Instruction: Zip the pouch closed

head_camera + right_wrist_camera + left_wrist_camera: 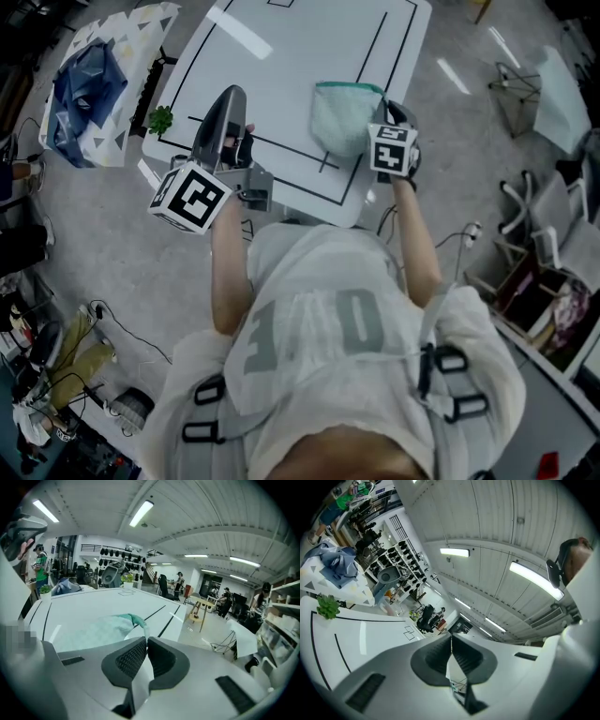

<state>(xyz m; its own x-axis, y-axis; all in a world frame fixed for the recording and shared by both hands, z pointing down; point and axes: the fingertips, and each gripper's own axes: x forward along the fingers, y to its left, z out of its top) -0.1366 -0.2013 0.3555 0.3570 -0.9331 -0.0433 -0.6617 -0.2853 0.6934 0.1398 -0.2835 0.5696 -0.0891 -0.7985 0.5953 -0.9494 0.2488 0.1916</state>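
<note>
A mint-green pouch (pixel 343 116) with a darker green top edge lies on the white table (pixel 281 75), near its front right corner. My right gripper (pixel 386 131) hovers at the pouch's right side, its marker cube over the jaws. In the right gripper view the pouch (pixel 101 630) lies just ahead of the right gripper (pixel 146 639). Its green corner nearly meets the jaw tips, which are shut with nothing visibly pinched. My left gripper (pixel 232 96) stands left of the pouch over the table's front edge, well apart from it. In its own view the left gripper (pixel 451 637) is shut and empty.
A small green plant (pixel 160 119) stands at the table's left edge. Black tape lines cross the tabletop. A second table with patterned cloth and blue fabric (pixel 89 80) stands farther left. Chairs and boxes (pixel 544 272) crowd the floor at right.
</note>
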